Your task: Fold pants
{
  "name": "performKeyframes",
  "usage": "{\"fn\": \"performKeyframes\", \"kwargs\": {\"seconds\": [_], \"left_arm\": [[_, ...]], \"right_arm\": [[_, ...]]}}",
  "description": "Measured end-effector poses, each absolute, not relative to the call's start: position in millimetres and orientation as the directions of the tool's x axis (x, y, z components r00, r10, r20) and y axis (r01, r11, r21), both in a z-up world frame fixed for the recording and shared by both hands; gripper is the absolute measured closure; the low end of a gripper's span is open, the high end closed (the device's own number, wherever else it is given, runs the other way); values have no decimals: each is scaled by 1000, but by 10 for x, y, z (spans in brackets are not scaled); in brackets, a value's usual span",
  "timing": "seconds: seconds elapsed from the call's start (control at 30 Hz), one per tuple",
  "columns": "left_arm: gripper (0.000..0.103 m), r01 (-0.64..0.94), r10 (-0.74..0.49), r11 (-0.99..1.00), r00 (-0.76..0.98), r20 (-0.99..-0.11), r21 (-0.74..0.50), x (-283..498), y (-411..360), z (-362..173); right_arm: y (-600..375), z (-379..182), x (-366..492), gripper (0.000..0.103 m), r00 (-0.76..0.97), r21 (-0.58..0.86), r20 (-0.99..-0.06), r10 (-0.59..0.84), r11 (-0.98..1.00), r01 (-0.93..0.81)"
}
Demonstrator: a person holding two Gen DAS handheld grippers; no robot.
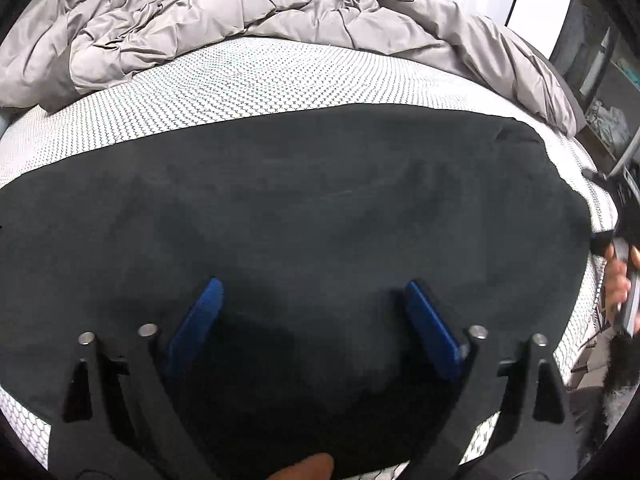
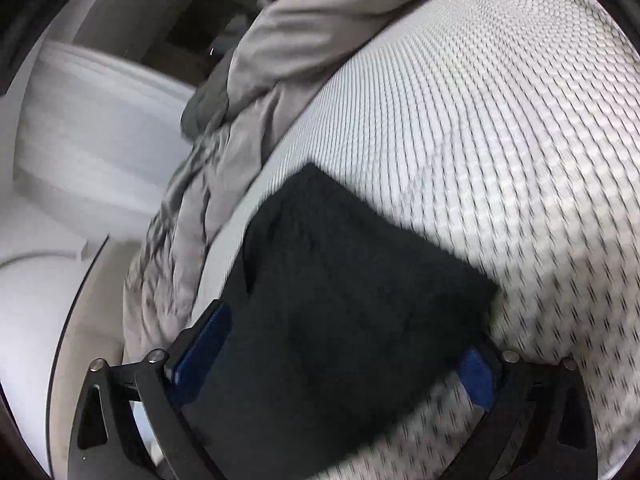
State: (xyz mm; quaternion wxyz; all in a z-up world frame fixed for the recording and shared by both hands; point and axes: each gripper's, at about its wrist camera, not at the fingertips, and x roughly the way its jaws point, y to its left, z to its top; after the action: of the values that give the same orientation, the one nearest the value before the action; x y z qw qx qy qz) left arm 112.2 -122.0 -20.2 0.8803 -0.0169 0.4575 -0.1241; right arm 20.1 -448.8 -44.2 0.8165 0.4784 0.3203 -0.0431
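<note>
The dark charcoal fabric pants (image 1: 304, 208) lie spread flat across the white mattress with a fine black honeycomb pattern (image 1: 248, 80), covering most of its near half in the left wrist view, with a rounded outer edge toward the right side of the bed. The left gripper (image 1: 314, 300) hangs just above the dark cloth, its two blue-padded black fingers (image 1: 196, 320) spread wide apart with nothing between them but the fabric beneath. Behind the pants, a rumpled grey quilted comforter (image 1: 192, 20) is heaped along the far side of the mattress and spills down its right edge. At the far right of that view the person's right hand (image 1: 618, 280) grips a dark handle beside the edge of the pants. In the right wrist view, which is blurred, the right gripper (image 2: 344, 344) has its blue-padded fingers (image 2: 208, 340) spread, and a squared corner of the pants (image 2: 352, 288) sits in the gap between them, over the patterned mattress (image 2: 500, 120); whether either pad touches the cloth cannot be told. The comforter (image 2: 280, 60) drapes over the mattress edge to the left, with a pale floor (image 2: 48, 260) below
</note>
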Motion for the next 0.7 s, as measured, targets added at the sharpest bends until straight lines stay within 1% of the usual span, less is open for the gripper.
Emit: {"fn": "performKeyframes", "kwargs": {"seconds": [0.03,0.07,0.1,0.13,0.2,0.23,0.3,0.37,0.4,0.43,0.47,0.5,0.53,0.57,0.63,0.67,0.7], "left_arm": [[1,207,-236,968,549,-802,-144,1126,-1243,-202],[1,207,-237,968,548,-802,-145,1137,-1251,-215],[1,206,-238,968,547,-803,-147,1135,-1253,-216],[1,203,-242,967,546,-802,-154,1132,-1240,-207],[1,193,-247,967,548,-800,-166,1123,-1198,-186],[1,184,-248,967,551,-797,-174,1112,-1145,-166],[1,160,-254,967,562,-787,-197,1102,-1020,-112],[1,125,-255,967,572,-780,-224,1106,-868,-74],[1,101,-253,966,572,-780,-239,1110,-772,-58],[1,70,-252,963,575,-778,-260,1111,-651,-42],[1,42,-249,960,577,-778,-276,1105,-556,-28],[1,11,-247,955,579,-777,-296,1092,-438,-13],[1,-14,-246,950,584,-774,-312,1082,-333,1],[1,-41,-237,946,593,-770,-322,1069,-203,13],[1,-82,-202,946,606,-769,-313,1033,-2,30],[1,-90,-197,945,609,-768,-314,1013,66,33],[1,-94,-198,943,609,-768,-318,1002,110,31]], "right_arm": [[-4486,-414,288,44,796,739,-567,210,556,380],[-4478,-413,364,61,795,733,-573,200,559,388],[-4482,-417,443,74,789,734,-579,207,554,393],[-4442,-400,512,78,790,729,-582,194,555,401],[-4329,-242,529,82,800,697,-580,153,601,391],[-4221,-110,555,83,818,690,-555,150,633,352],[-3927,161,535,84,850,689,-488,197,685,237],[-3491,401,589,84,853,696,-413,319,714,70],[-3166,507,646,84,834,702,-361,418,710,-52],[-2880,558,716,80,791,707,-340,509,693,-143],[-2606,576,787,72,731,707,-345,589,675,-211],[-2343,571,850,42,652,703,-362,666,654,-278],[-2066,540,901,25,561,693,-392,730,635,-342],[-1831,503,888,24,493,664,-435,754,638,-389],[-1602,477,793,26,464,567,-514,722,691,-448],[-1595,490,737,26,480,533,-527,702,712,-456],[-1672,528,682,26,500,521,-517,695,719,-460]]}}
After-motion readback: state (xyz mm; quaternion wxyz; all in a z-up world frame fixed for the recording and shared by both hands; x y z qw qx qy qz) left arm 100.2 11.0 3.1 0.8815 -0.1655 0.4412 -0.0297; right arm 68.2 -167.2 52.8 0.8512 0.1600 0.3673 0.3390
